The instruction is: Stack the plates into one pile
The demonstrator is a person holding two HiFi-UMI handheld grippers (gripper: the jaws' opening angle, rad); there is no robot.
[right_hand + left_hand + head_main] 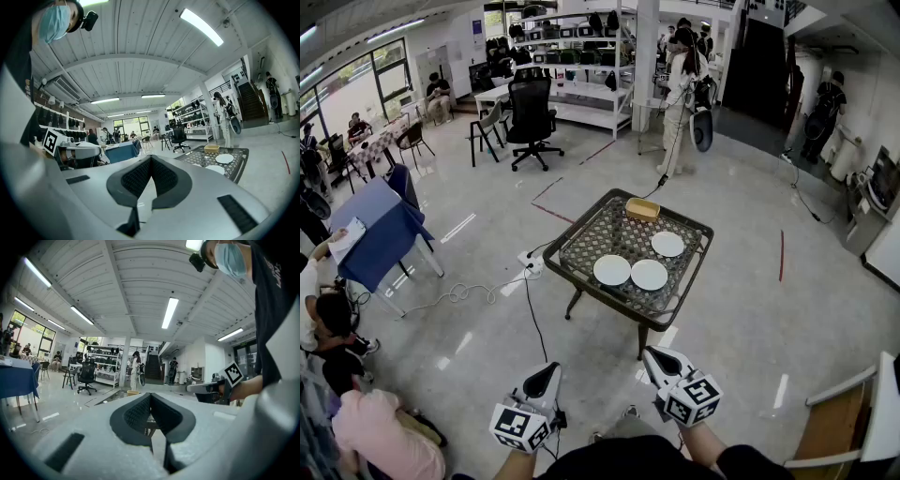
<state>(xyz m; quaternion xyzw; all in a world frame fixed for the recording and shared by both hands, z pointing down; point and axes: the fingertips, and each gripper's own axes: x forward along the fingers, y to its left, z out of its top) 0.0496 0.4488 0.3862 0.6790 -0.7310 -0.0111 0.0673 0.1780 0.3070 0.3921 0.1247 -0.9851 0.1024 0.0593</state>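
Three white plates lie apart on the mesh-topped table (pixel 581 234): one at the back right (pixel 667 244), one at the front left (pixel 612 270), one at the front right (pixel 650 275). Two of them (pixel 224 158) (pixel 214 169) show in the right gripper view. My left gripper (pixel 549 367) and right gripper (pixel 652 354) are held side by side well short of the table, above the floor. Both are shut with nothing between the pads, as the left gripper view (pixel 150 395) and the right gripper view (pixel 150 158) show.
A tan box (pixel 642 209) sits at the table's far end. A power strip with a cable (pixel 532 263) lies on the floor left of the table. A blue-covered table (pixel 380 230) and seated people are at left, an office chair (pixel 532 112) and a standing person (pixel 682 89) behind.
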